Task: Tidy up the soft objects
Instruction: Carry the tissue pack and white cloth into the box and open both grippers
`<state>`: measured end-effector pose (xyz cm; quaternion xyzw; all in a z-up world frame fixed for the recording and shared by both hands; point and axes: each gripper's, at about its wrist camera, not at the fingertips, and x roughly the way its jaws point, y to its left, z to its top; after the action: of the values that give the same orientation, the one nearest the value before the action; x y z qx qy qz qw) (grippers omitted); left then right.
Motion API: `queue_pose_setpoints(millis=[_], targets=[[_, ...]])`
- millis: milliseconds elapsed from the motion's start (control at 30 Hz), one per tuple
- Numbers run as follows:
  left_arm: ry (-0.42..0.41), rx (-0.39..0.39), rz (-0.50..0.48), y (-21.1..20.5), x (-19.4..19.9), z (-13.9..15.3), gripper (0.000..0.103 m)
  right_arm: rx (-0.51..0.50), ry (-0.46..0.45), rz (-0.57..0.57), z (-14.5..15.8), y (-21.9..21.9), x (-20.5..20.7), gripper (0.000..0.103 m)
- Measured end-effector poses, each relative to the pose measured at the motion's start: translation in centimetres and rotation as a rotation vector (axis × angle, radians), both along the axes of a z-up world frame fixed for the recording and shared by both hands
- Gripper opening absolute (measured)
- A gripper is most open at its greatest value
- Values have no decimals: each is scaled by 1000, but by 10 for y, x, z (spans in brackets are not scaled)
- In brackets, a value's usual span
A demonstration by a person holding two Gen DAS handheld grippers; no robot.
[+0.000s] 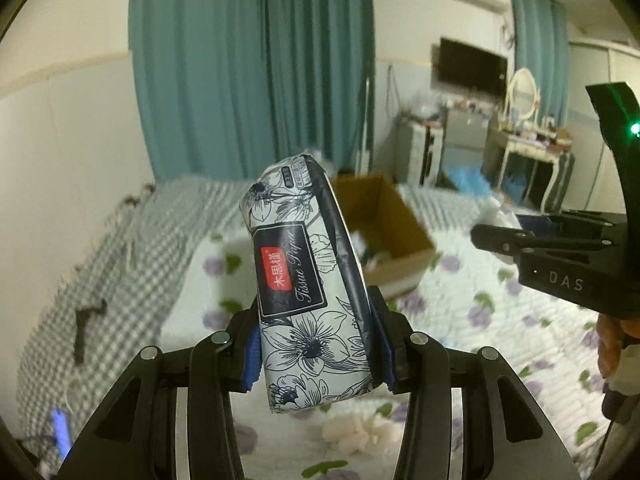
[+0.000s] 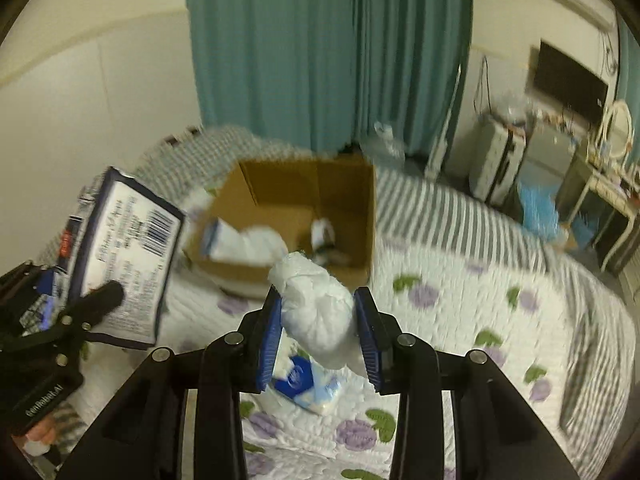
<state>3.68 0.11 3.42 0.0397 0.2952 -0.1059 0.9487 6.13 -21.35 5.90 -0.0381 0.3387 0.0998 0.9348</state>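
L gripper (image 1: 316,356) clamps a floral tissue pack (image 1: 304,280) w/ "Tissue Paper" label, held up over the bed (image 1: 500,320). R gripper (image 2: 318,332), marked "DAS", squeezes a white soft bundle (image 2: 316,308) near the cardboard box (image 2: 304,216).

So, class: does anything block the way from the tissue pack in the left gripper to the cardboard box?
Nothing visible does. The left gripper holds the tissue pack up above the quilt. The open-topped box sits beyond it with only air between. The right gripper, gripping a white bundle, is off to the side.
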Motion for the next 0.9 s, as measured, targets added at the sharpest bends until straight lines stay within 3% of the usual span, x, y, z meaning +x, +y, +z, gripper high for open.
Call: queue_pose_setpoints(millis=[233, 433, 633, 900], targets=[[-88, -21, -33, 3, 12, 51, 44, 15, -93, 44, 65, 16, -2, 35], [-111, 20, -29, -2, 58, 56, 44, 60, -98, 72, 83, 21, 44, 35], [-73, 107, 16, -18, 130, 29, 44, 56, -48, 76, 60, 31, 125, 35], [0, 92, -24, -28, 199, -22, 49, 82, 68, 30, -8, 23, 223, 35]])
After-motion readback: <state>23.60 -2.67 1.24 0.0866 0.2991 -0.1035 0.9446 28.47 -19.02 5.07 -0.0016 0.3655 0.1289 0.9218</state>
